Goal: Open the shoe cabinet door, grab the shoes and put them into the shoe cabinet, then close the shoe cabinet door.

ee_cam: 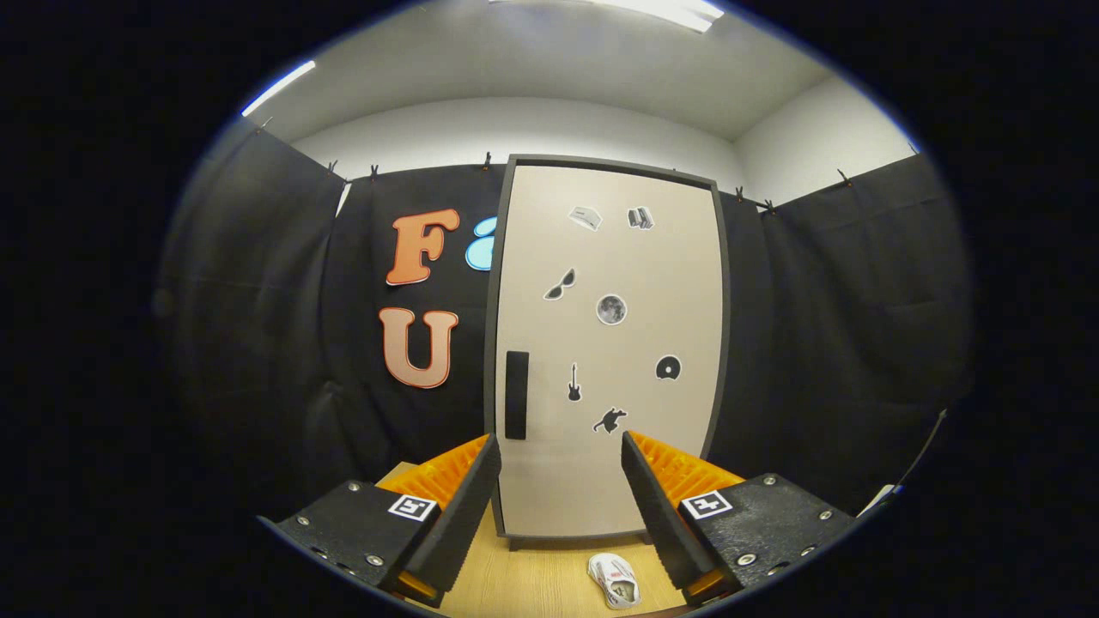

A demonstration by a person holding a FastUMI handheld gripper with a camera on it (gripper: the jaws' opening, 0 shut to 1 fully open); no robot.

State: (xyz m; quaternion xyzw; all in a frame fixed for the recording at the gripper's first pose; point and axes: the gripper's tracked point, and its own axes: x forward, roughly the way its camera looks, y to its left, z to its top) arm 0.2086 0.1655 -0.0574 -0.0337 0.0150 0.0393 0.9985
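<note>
Facing the shoe cabinet (pixel 605 360) dead ahead at 12 o'clock, door (pixel 618 257) shut, handle (pixel 516 395) around 11. Claw (pixel 558 459) is spread wide, gripping nothing. One white shoe (pixel 614 580) lies on the wooden floor (pixel 532 575) between the fingers, toward 5 o'clock.

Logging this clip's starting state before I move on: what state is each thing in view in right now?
shoe cabinet door: shut, flush in its dark frame.
door handle: untouched, well beyond the tongs.
white shoe: lying on the wooden floor in front of the cabinet, not yet put away.
tongs: open, holding nothing, pointed at the door.
</note>
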